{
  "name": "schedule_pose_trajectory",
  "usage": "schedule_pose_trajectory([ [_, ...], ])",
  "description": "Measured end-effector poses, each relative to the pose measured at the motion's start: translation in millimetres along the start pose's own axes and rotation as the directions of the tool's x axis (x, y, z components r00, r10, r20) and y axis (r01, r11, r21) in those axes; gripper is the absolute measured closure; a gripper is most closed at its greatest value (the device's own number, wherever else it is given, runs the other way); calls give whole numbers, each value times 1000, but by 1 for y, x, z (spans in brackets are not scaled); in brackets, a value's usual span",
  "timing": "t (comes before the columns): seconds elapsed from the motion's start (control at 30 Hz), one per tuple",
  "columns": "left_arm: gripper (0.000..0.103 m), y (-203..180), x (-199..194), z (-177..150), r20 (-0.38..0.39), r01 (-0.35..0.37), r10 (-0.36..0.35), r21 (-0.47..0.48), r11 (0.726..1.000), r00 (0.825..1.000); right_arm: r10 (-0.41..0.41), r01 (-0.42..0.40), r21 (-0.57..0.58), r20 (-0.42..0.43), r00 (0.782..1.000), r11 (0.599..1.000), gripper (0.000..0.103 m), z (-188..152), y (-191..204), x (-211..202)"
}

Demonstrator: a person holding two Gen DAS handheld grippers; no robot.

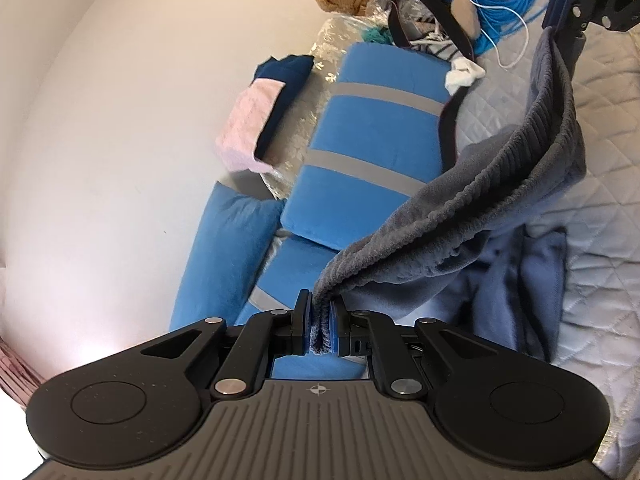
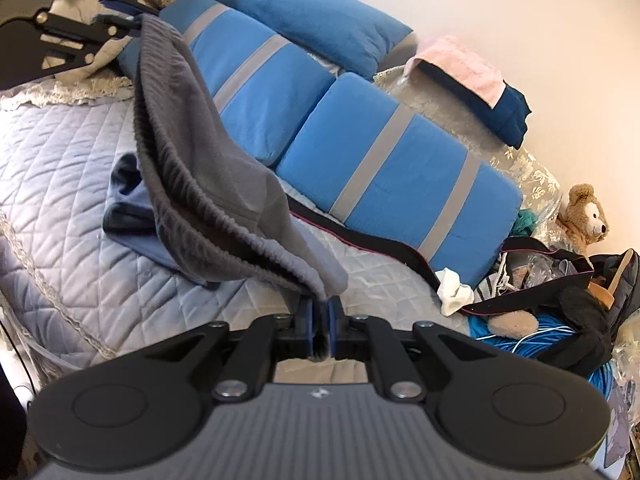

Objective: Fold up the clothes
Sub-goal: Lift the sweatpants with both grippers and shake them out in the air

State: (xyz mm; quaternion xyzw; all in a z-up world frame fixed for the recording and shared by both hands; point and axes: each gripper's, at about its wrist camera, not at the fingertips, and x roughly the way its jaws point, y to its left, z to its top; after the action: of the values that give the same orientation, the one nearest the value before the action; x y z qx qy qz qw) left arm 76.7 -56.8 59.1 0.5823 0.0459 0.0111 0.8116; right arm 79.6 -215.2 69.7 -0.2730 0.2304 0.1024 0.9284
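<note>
- Left wrist view shows your left gripper (image 1: 321,322) with its jaws clamped on one end of a dark grey garment (image 1: 460,200), the ribbed hem bunched between the blue pads.
- From that grip the grey garment rises in a slack arc to your right gripper (image 1: 560,4) at the top right, hanging in the air above the quilted bedspread (image 1: 608,120).
- Right wrist view shows your right gripper (image 2: 319,326) with its jaws pressed together on the other end of the same garment (image 2: 192,152); cloth fills the gap between the pads.
- Your left gripper (image 2: 108,20) sits at the top left of that view, holding the far end of the hem.
- Under the hanging garment a blue cloth (image 2: 132,184) lies crumpled on the bedspread (image 2: 60,152).
- Two blue cushions with grey stripes (image 2: 384,168) lie along the wall side of the bed, with a plain blue pillow (image 2: 312,12) behind them.
- A pink towel (image 2: 460,60) rests on a folded navy cloth (image 2: 508,112) near the wall.
- A teddy bear (image 2: 584,216) sits in the corner, close to a coil of blue cable (image 2: 532,344) and a white sock (image 2: 454,288).
</note>
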Motion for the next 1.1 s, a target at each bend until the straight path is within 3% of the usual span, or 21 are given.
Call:
schedule_pose_trajectory([
  [0.3, 94, 30, 3, 19, 55, -2, 1, 13, 1000, 998, -83, 81, 101, 18, 996, 992, 103, 25, -47, -29],
  [0.4, 94, 34, 8, 23, 64, -5, 5, 13, 1000, 998, -8, 8, 114, -1, 1000, 993, 103, 25, -48, -22],
  [0.47, 94, 38, 11, 27, 69, -6, 6, 7, 1000, 998, 71, -70, 129, -3, 998, 989, 64, 24, -43, -17],
  [0.5, 94, 39, 13, 28, 73, -6, 5, 6, 1000, 997, 95, -95, 132, 6, 995, 987, 52, 23, -34, -16],
  [0.53, 94, 40, 13, 30, 80, -4, 4, 7, 1000, 997, 111, -112, 127, 14, 994, 986, 34, 22, -25, -16],
  [0.57, 94, 41, 13, 33, 87, -3, 2, 8, 1000, 996, 127, -129, 124, 24, 992, 984, 27, 22, -14, -15],
  [0.7, 94, 42, 11, 48, 132, 3, -6, 23, 1000, 991, 175, -180, 156, 45, 984, 971, 24, 21, 29, -12],
  [0.83, 94, 41, 6, 68, 185, 5, -13, 45, 999, 983, 182, -191, 218, 63, 981, 957, 14, 19, 63, -14],
  [1.1, 94, 38, -3, 105, 277, 5, -28, 82, 997, 961, 70, -82, 253, 55, 996, 964, 10, 16, 101, -5],
])
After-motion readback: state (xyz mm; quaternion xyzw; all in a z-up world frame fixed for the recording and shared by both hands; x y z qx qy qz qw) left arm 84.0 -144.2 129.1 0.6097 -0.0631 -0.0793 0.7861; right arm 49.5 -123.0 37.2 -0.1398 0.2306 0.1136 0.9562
